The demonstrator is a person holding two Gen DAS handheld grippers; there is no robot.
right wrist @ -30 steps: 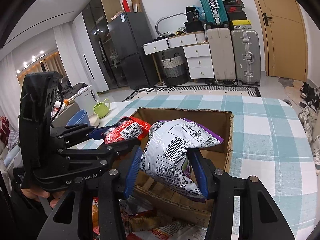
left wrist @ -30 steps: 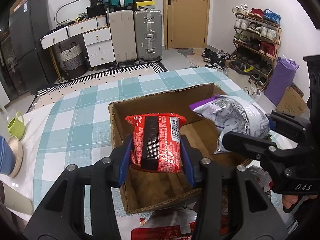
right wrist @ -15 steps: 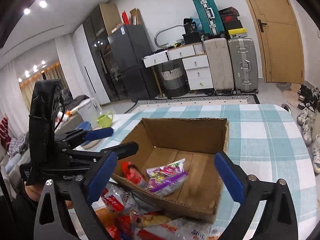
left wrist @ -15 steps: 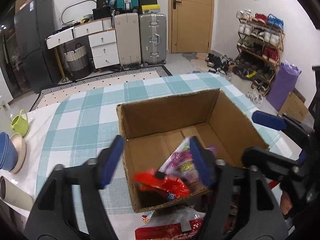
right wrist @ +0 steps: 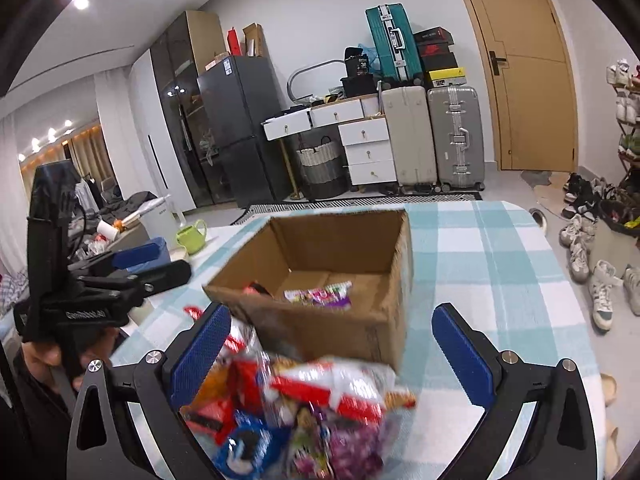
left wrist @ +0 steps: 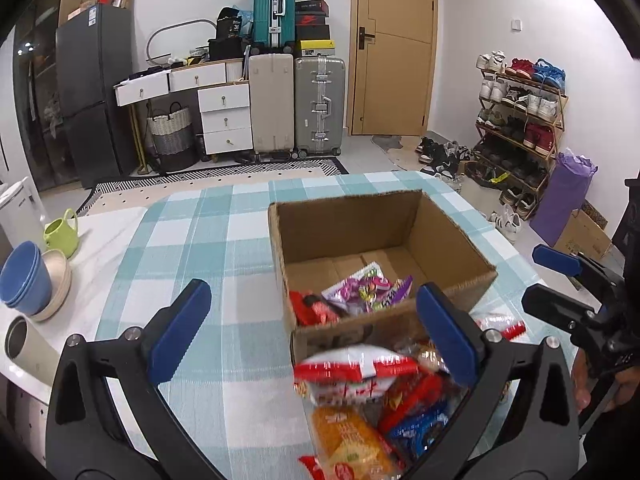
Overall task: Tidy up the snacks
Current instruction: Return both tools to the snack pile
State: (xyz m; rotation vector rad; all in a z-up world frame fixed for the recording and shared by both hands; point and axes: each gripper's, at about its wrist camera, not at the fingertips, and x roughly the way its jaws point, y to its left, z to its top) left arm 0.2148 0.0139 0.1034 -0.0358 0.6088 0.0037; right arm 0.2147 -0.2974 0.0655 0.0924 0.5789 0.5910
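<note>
Left gripper [left wrist: 316,334]: jaws wide apart after opening, empty.
Right gripper [right wrist: 332,348]: same.
Box [left wrist: 452,228]: far on bench [left wrist: 192,240], holds red packet [left wrist: 316,312] and purple packet [left wrist: 368,288].
Snack pile [right wrist: 304,408]: near side.

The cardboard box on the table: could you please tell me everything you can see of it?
The cardboard box is plain brown corrugated card, open at the top with no flaps showing, its rim rough-cut. It stands upright on the checked tablecloth. Inside, on the bottom near the front wall, lie a red packet and a purple packet; the rest of the floor is bare. A pile of snack packets lies against its front wall. Neither gripper touches it.
</note>
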